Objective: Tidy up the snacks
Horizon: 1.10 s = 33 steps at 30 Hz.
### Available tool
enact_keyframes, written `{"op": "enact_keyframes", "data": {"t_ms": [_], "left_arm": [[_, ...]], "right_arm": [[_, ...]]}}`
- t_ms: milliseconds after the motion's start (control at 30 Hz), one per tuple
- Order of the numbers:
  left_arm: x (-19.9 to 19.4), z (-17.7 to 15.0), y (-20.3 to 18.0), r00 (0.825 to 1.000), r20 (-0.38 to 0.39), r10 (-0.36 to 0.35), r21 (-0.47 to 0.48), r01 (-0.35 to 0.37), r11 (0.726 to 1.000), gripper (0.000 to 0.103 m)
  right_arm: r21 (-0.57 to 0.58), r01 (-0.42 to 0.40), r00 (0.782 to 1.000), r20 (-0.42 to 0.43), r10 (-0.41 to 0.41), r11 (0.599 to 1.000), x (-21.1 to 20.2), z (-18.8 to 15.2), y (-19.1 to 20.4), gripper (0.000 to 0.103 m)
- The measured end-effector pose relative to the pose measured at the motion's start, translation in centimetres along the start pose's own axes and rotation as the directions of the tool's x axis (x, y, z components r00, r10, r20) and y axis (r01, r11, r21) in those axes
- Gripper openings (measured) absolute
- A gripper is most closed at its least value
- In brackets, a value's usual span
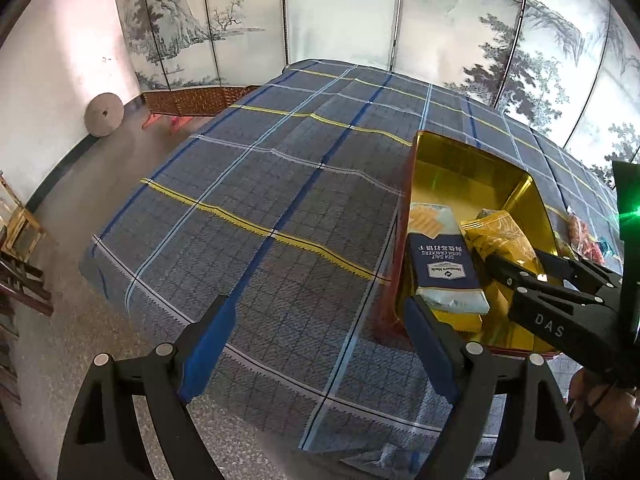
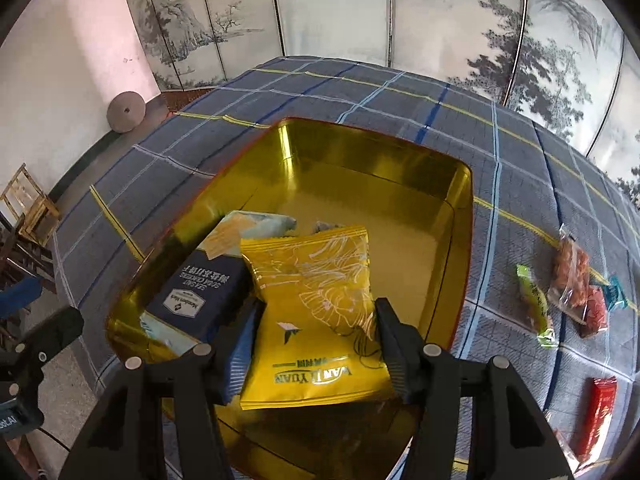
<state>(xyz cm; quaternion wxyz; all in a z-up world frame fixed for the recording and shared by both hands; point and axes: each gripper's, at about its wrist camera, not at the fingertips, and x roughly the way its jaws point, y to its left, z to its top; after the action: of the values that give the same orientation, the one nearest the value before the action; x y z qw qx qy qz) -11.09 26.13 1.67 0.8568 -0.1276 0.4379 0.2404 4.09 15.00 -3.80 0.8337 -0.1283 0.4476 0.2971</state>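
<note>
The yellow pouch, light, crinkly and slippery, is clamped at its side edges by the right hand-held gripper over the tin, cracker pack at nine o'clock; the left hand-held gripper is held apart, empty.

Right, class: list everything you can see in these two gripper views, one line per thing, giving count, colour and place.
Gold metal tin: one, gold inside with red rim, open on the table.
Yellow foil snack pouch: one, yellow, over the tin, between the right gripper's fingers.
Navy soda cracker pack: one, navy and pale blue, lying in the tin's left side.
Loose wrapped snacks: several, green, orange, red and teal, on the cloth right of the tin.
Checked tablecloth: one, grey-blue with yellow and blue lines, covering the table.
Painted folding screen: one, pale ink landscape, behind the table.
Round stone disc: one, grey, leaning on the wall.
Left gripper: black, open, holding nothing.
Right gripper: black, closed on the pouch.
</note>
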Motion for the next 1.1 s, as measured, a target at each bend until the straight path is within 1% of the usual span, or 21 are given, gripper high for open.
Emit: {"op": "enact_keyframes", "data": {"t_ms": [400,567,700,800,900,1033,1100], "left_arm": [[-0.2,-0.2,-0.4,1.000,-0.004,-0.005,0.007,0.005,1.000,0.083],[-0.7,-0.1,-1.6,1.000,0.000,-0.017,0.030,0.017,0.999,0.084],[-1.2,0.0,-3.2,1.000,0.005,-0.030,0.063,0.029,0.998,0.083],[-1.6,0.1,-4.5,0.999,0.009,-0.047,0.089,0.046,0.995,0.084],[-2.0,0.1,-5.9,0.998,0.013,-0.066,0.118,0.064,0.991,0.084],[-2.3,0.1,-8.3,0.995,0.007,-0.098,0.158,0.096,0.983,0.084],[-2.4,-0.1,-9.4,0.994,0.000,-0.113,0.177,0.111,0.978,0.084]], "right_arm": [[-0.016,-0.047,0.999,-0.026,0.047,0.999,-0.1,-0.8,0.1,0.060],[0.009,-0.068,0.998,-0.007,0.068,0.998,-1.4,-1.0,-1.1,0.061],[0.032,-0.082,0.996,0.031,0.081,0.996,-3.3,-1.1,-2.9,0.062],[0.042,-0.056,0.997,0.056,0.054,0.998,-5.0,-1.4,-5.0,0.062],[0.073,-0.019,0.997,0.079,0.013,0.997,-6.8,-2.3,-8.2,0.063],[0.135,0.073,0.993,0.079,-0.084,0.988,-9.0,-4.1,-13.6,0.064],[0.165,0.140,0.987,0.050,-0.150,0.976,-9.6,-5.3,-16.5,0.064]]}}
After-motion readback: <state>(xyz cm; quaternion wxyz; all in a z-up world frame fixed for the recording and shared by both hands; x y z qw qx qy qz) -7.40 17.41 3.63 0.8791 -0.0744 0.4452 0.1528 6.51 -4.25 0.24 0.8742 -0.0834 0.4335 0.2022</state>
